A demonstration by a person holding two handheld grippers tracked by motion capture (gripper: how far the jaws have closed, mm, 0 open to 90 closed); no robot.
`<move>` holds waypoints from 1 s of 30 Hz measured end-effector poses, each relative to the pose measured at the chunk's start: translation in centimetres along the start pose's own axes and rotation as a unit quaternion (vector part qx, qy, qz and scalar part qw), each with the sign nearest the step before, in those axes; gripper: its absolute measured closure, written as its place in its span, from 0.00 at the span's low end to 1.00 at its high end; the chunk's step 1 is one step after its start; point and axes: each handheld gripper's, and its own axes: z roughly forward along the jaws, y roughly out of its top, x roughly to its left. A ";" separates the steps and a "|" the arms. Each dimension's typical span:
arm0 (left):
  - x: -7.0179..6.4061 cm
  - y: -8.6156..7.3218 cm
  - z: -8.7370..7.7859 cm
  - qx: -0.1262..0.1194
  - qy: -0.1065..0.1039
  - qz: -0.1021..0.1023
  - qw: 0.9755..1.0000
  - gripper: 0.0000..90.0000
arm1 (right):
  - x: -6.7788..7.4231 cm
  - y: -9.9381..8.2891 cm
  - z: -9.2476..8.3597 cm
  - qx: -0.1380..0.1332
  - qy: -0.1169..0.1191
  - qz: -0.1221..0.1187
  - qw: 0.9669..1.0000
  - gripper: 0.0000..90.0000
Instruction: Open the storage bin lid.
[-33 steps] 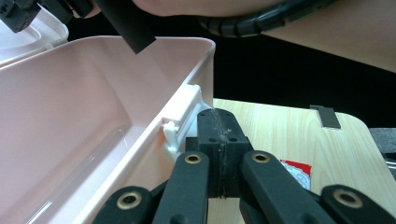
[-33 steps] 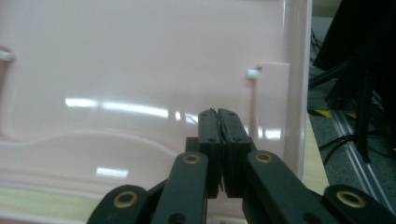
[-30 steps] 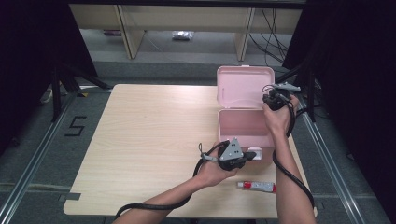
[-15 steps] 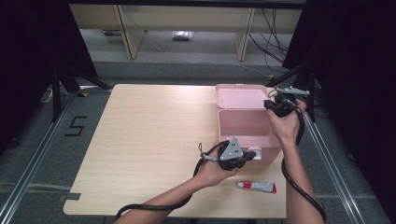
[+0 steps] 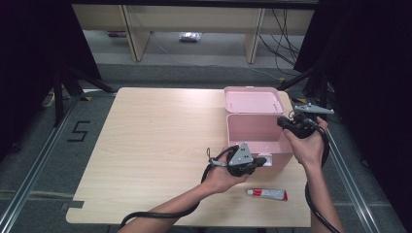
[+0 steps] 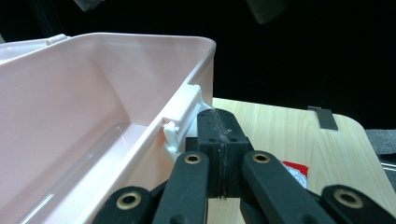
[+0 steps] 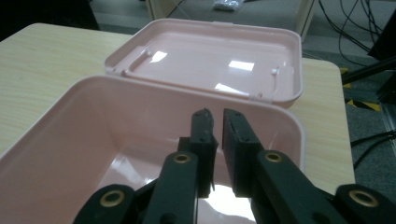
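While the pink box (image 5: 257, 133) lies open, a tube (image 5: 267, 194) rests nearby.

Pale pink box (image 5: 257, 133) with matching pink lid (image 5: 252, 101), white latch (image 6: 180, 122) on its front; light wood-grain surface (image 5: 155, 136); white tube (image 5: 267, 194) with red end; black-jawed left hand-held gripper (image 5: 260, 161) topped by grey plate; black right hand-held gripper (image 5: 283, 122); dark grey floor, yellow-black striped tape
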 end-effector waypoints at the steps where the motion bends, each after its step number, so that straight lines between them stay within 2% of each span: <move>1: 0.0 0.1 0.0 0.002 0.000 0.000 1.000 0.99 | -0.1 -0.3 -0.2 0.000 -0.001 -0.019 1.000 0.92; 3: 0.0 0.1 0.0 0.002 -0.001 -0.002 1.000 0.99 | 0.3 -1.0 -0.7 -0.002 0.005 -0.003 1.000 0.91; 6: 0.2 0.2 -0.1 0.003 -0.005 -0.011 1.000 0.98 | 0.2 -1.6 -1.4 0.003 0.005 -0.013 1.000 0.90; 9: 0.2 0.3 -0.2 0.005 -0.006 -0.009 1.000 0.97 | 0.5 -2.2 -1.7 0.003 0.017 0.009 1.000 0.90; 10: 0.2 0.4 -0.2 0.003 -0.008 -0.010 1.000 0.97 | 0.2 -2.4 -1.7 -0.001 0.018 -0.007 1.000 0.90; 11: 0.2 0.5 -0.3 0.003 -0.008 -0.009 1.000 0.96 | 0.3 -2.6 -1.8 0.001 0.017 0.005 1.000 0.90; 13: 0.1 0.8 -0.5 -0.003 -0.009 -0.010 1.000 0.96 | 0.1 -2.8 -2.0 -0.001 0.020 -0.003 1.000 0.90; 15: 0.0 1.1 -0.8 -0.005 -0.011 -0.008 1.000 0.95 | 0.3 -3.0 -2.4 0.005 0.025 0.007 1.000 0.90; 16: -0.2 1.3 -1.1 -0.010 -0.013 -0.008 1.000 0.94 | 0.2 -3.2 -2.4 0.002 0.022 -0.007 1.000 0.89; 17: -0.2 1.4 -1.4 -0.010 -0.014 -0.007 1.000 0.94 | 0.2 -3.4 -2.5 0.003 0.023 -0.006 1.000 0.89; 19: -0.3 1.6 -2.2 -0.010 -0.016 -0.002 1.000 0.92 | 0.4 -3.7 -2.8 0.001 0.039 0.008 0.999 0.89; 22: -0.1 1.8 -3.9 -0.017 -0.012 -0.006 1.000 0.89 | 0.5 -4.1 -3.6 0.006 0.034 0.006 0.999 0.88; 23: 0.0 1.8 -4.4 -0.020 -0.011 -0.009 1.000 0.88 | 0.3 -4.2 -3.8 -0.002 0.033 -0.008 0.999 0.88; 24: 0.1 1.8 -5.0 -0.018 -0.009 -0.010 1.000 0.87 | 0.4 -4.3 -3.9 -0.003 0.037 0.004 0.999 0.87; 25: 0.4 1.7 -5.8 -0.016 -0.010 -0.010 1.000 0.85 | 0.3 -4.4 -4.0 -0.004 0.041 -0.003 0.999 0.86; 27: 0.8 1.6 -7.1 -0.016 -0.007 -0.008 1.000 0.83 | 0.5 -4.8 -4.3 -0.005 0.035 0.002 0.999 0.85; 28: 1.0 1.5 -7.7 -0.015 -0.004 -0.010 1.000 0.82 | 0.4 -5.0 -4.5 -0.003 0.039 -0.010 0.999 0.85; 30: 1.3 1.3 -8.8 -0.013 0.002 -0.009 1.000 0.79 | 0.5 -5.4 -4.7 -0.003 0.047 -0.011 0.999 0.84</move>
